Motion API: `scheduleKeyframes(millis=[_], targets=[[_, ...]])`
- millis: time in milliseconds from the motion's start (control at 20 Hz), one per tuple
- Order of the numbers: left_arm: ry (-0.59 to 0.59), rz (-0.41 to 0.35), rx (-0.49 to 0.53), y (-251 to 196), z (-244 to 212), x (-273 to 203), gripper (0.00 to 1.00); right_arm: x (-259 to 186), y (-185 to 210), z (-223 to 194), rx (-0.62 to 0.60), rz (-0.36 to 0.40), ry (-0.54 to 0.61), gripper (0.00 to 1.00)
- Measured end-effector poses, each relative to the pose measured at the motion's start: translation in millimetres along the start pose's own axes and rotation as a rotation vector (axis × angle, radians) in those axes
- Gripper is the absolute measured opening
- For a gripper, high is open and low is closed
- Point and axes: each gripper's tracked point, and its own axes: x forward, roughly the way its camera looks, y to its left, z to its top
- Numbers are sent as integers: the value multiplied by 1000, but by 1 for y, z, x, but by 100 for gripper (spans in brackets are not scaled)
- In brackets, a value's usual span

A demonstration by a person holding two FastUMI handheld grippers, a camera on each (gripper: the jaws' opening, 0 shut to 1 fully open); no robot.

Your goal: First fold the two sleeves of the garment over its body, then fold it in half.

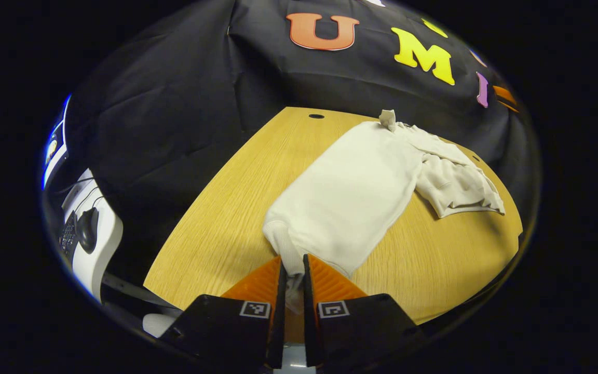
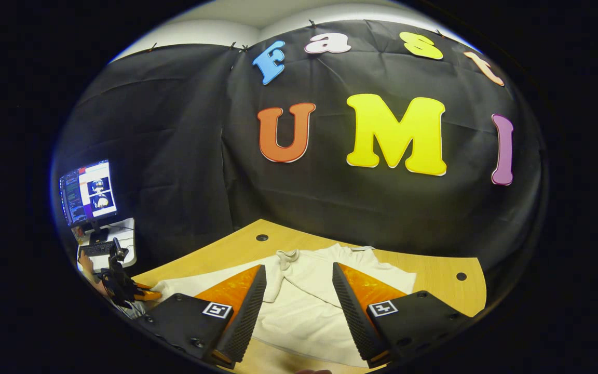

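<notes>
A cream sweatshirt [image 1: 351, 192] lies on the wooden table [image 1: 226, 208], its body stretched away from me and a sleeve [image 1: 457, 184] bunched on its right side. My left gripper [image 1: 293, 264] is shut on the near ribbed hem corner, with cloth pinched between its fingers. In the right gripper view the sweatshirt [image 2: 304, 296] lies under my right gripper [image 2: 299, 291], which hangs open above the neck area with nothing between its fingers. Far off at the left edge of that view, the left gripper [image 2: 135, 295] holds the garment's corner, with a hand behind it.
A monitor [image 2: 89, 192] and keyboard [image 2: 96, 248] stand on a white side desk [image 1: 99, 249] to the left of the table. Small round holes [image 2: 261, 237] sit near the table's far edge, close to the black cloth wall.
</notes>
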Motion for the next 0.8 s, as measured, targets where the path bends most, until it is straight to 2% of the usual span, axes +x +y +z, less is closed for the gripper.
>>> scheduleKeyframes(millis=[50,100,200,250,400,600,800], targets=[[5,9,-11,0,2,-1,17,-2,-2,0,-1,-2,-1,80],[14,16,-33,0,2,-1,8,-5,-4,-1,4,-5,-1,79],[33,4,-80,-6,5,-2,0,-8,-11,-2,22,-17,0,80],[40,9,-92,-6,7,-4,4,-9,-14,-3,30,-24,-1,80],[44,8,-116,-13,26,-11,3,-16,-23,-5,51,-33,-2,80],[-45,-45,-142,-35,87,-21,3,-23,-38,-5,79,-51,-14,80],[-71,-92,-125,-66,135,-18,3,-31,-62,-8,120,-86,-24,80]])
